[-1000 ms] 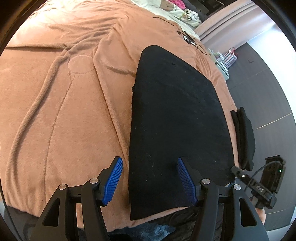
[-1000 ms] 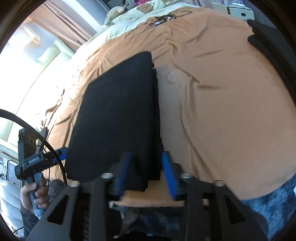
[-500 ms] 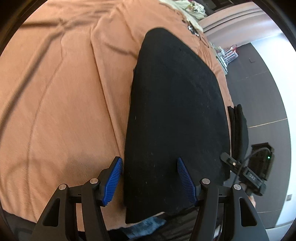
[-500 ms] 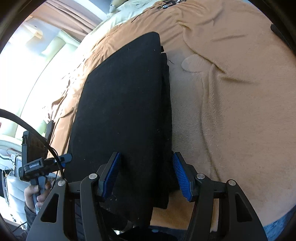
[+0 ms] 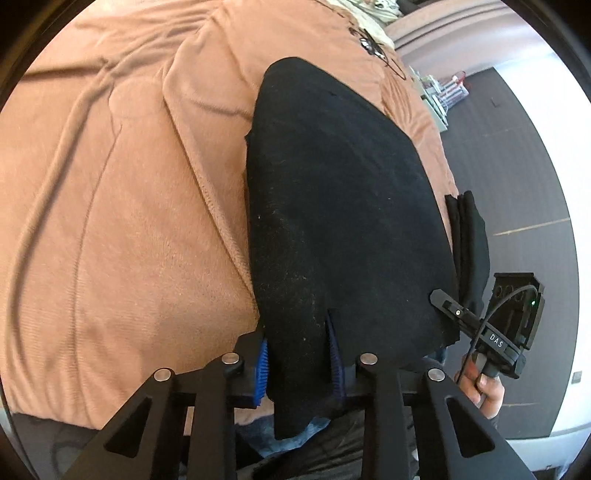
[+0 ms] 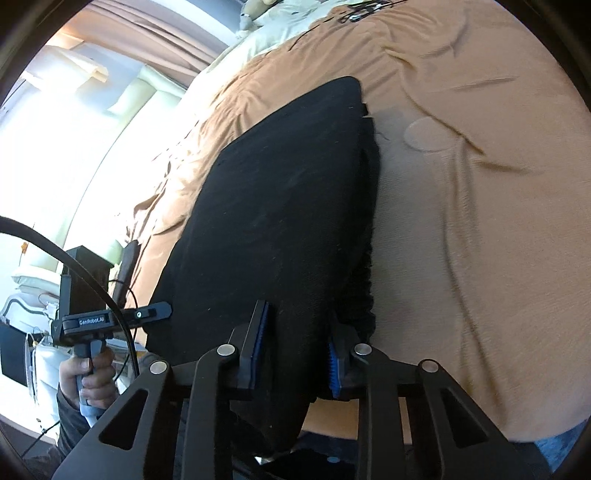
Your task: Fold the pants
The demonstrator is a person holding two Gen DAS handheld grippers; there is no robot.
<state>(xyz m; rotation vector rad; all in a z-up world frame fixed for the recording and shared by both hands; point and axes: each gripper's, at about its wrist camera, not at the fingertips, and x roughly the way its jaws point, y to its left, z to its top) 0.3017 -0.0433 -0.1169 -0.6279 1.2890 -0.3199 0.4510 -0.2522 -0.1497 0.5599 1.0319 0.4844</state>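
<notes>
Black pants (image 5: 332, 203) lie folded into a long panel on an orange-brown bedspread (image 5: 129, 221), their near end hanging over the bed's front edge. My left gripper (image 5: 298, 360) is closing, and its blue pads pinch the near left corner of the cloth, which bunches between them. In the right wrist view the same pants (image 6: 280, 203) run away from me, with stacked layers along their right edge. My right gripper (image 6: 295, 350) is also closing, its pads pressing on the near right corner of the cloth.
A second folded black garment (image 5: 469, 240) sits at the bed's right edge above dark floor (image 5: 517, 166). A person's hand (image 6: 88, 373) grips the other handle with its cable. Pillows (image 6: 295, 14) lie at the bed's head, and a bright window (image 6: 74, 110) is beyond.
Both grippers stood open astride the pants' near edge and have now closed onto the cloth. The near edge has lifted and bunched between each pair of pads.
</notes>
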